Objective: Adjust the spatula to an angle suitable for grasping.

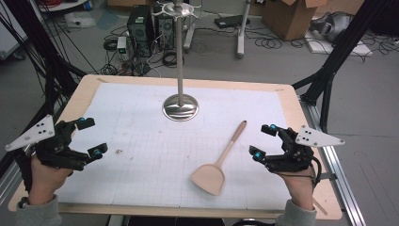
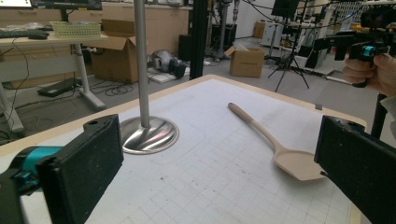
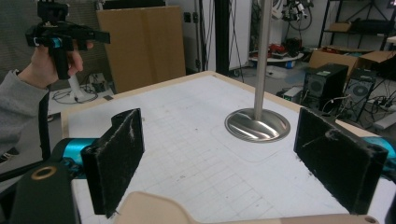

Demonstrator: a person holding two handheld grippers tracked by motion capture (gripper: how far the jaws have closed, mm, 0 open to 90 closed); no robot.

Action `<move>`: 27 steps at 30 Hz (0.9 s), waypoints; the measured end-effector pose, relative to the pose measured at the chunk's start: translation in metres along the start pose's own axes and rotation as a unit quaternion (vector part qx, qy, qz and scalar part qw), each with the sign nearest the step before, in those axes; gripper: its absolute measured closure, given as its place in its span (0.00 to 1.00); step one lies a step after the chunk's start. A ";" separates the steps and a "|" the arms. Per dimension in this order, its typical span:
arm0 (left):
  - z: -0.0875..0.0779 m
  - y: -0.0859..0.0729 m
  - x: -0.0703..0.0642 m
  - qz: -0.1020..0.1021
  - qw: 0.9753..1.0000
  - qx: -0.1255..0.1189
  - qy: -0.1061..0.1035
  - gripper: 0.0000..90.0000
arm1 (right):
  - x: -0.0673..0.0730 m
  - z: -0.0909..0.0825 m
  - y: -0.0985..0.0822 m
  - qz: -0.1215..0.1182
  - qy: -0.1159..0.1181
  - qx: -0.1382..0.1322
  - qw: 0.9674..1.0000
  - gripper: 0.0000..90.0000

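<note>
Looks like pre-grasp tbh: wooden spatula [image 1: 218, 162] lies flat on the table [image 1: 141, 141], near the right gripper [image 1: 263, 141]. Both it & left gripper [image 1: 91, 137] wide open, empty. Next prob needs closing on the handle.

Counted two grippers: the left gripper [image 1: 91, 137] and the right gripper [image 1: 263, 141], each with jaws apart and nothing between them. Counted one wooden spatula [image 1: 219, 162], lying just beside the right gripper, and one metal stand [image 1: 180, 106], ahead of and between both. Saw one table [image 1: 84, 89] under all of it.
</note>
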State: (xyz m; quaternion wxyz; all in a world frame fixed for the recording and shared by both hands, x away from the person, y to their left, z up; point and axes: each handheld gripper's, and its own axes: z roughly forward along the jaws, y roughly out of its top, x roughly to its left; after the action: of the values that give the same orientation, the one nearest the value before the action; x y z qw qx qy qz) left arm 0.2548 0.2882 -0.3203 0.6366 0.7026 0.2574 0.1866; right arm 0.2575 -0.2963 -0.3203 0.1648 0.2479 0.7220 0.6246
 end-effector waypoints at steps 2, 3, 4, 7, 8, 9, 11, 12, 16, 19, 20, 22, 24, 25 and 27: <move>0.000 0.000 0.000 -0.001 1.000 0.001 0.001 0.02 | 0.000 0.000 0.000 0.000 0.000 0.000 1.000 0.18; 0.001 0.000 0.000 0.000 1.000 0.002 0.001 0.02 | 0.000 0.000 0.000 0.002 -0.002 0.001 1.000 0.18; 0.001 -0.001 0.000 -0.001 1.000 0.003 0.001 0.02 | 0.001 -0.001 0.000 0.003 -0.003 -0.001 1.000 0.18; 0.002 -0.001 0.000 -0.001 1.000 0.005 0.000 0.02 | -0.001 0.000 -0.001 0.004 -0.007 0.000 1.000 0.19; 0.002 -0.001 0.000 0.000 1.000 0.007 0.000 0.02 | 0.000 0.000 -0.001 0.006 -0.008 0.002 1.000 0.19; 0.002 -0.001 0.000 0.000 1.000 0.008 0.000 0.02 | -0.001 0.001 -0.001 0.009 -0.008 0.007 1.000 0.19; 0.003 -0.002 0.001 0.000 1.000 0.008 0.001 0.02 | -0.002 0.002 -0.002 0.007 -0.009 0.009 1.000 0.19; 0.002 -0.002 0.001 -0.001 1.000 0.008 0.001 0.02 | -0.002 0.003 -0.002 0.008 -0.012 0.015 1.000 0.20; 0.002 -0.002 0.001 -0.003 1.000 0.009 0.002 0.02 | -0.003 0.006 -0.003 0.005 -0.013 0.022 1.000 0.23; 0.003 -0.003 0.002 -0.004 1.000 0.010 0.001 0.02 | -0.003 0.008 -0.004 0.002 -0.010 0.026 1.000 0.29; 0.003 -0.003 0.002 -0.004 1.000 0.011 0.001 0.02 | -0.002 0.008 -0.004 0.004 -0.009 0.029 1.000 0.31; 0.004 -0.003 0.002 -0.005 1.000 0.013 0.001 0.02 | -0.001 0.009 -0.005 -0.011 -0.021 0.026 0.999 0.37; 0.004 -0.004 0.002 -0.006 1.000 0.014 0.002 0.02 | 0.001 0.010 -0.004 -0.026 -0.029 0.021 0.999 0.40; 0.004 -0.004 0.002 -0.006 1.000 0.015 0.001 0.02 | 0.002 0.010 -0.004 -0.030 -0.028 0.016 0.999 0.43; 0.004 -0.004 0.003 -0.006 1.000 0.017 0.001 0.02 | 0.003 0.010 -0.004 -0.038 -0.031 0.013 0.999 0.46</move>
State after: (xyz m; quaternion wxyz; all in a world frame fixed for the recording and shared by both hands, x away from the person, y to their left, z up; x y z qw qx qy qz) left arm 0.2590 0.2868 -0.3250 0.6254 0.7114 0.2658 0.1793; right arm 0.2599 -0.2869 -0.3259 0.2080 0.2416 0.7336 0.6001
